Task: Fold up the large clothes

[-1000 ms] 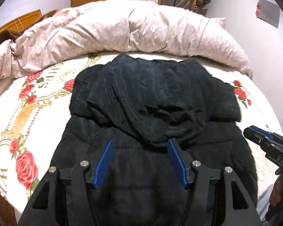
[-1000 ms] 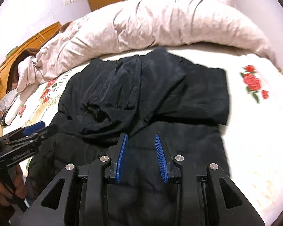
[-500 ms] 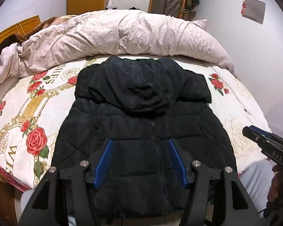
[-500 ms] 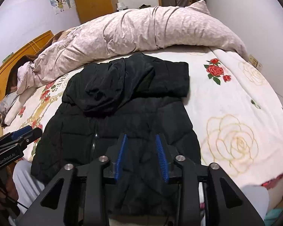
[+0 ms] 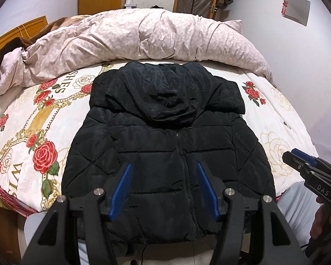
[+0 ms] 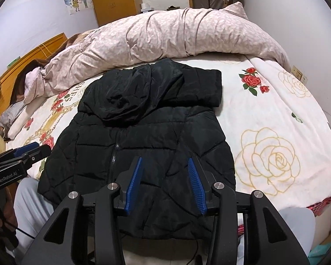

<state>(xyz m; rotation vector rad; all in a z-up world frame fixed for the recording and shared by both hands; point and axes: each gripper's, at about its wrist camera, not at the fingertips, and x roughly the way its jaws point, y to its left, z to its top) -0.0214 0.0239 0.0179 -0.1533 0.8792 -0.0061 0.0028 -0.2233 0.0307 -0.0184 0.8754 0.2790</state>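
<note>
- Black jacket [image 5: 170, 150] lies mid-frame on the bed [image 5: 33, 119], hood and sleeves folded in, hem at the lower edge.
- Left gripper [image 5: 163, 185] and right gripper [image 6: 164, 183] hover above it, both wide, holding nothing.
- Likely mid-fold; next move: grab the hem and fold it upward.

Black jacket [image 5: 165, 150], rose-patterned sheet [image 5: 33, 132]

Each hand-held gripper, left [image 5: 164, 190] and right [image 6: 164, 181], comprises a matte black frame with silver screw heads, two ribbed blue finger pads [image 5: 121, 190], white lettering on the side, and a thin black cable.
</note>
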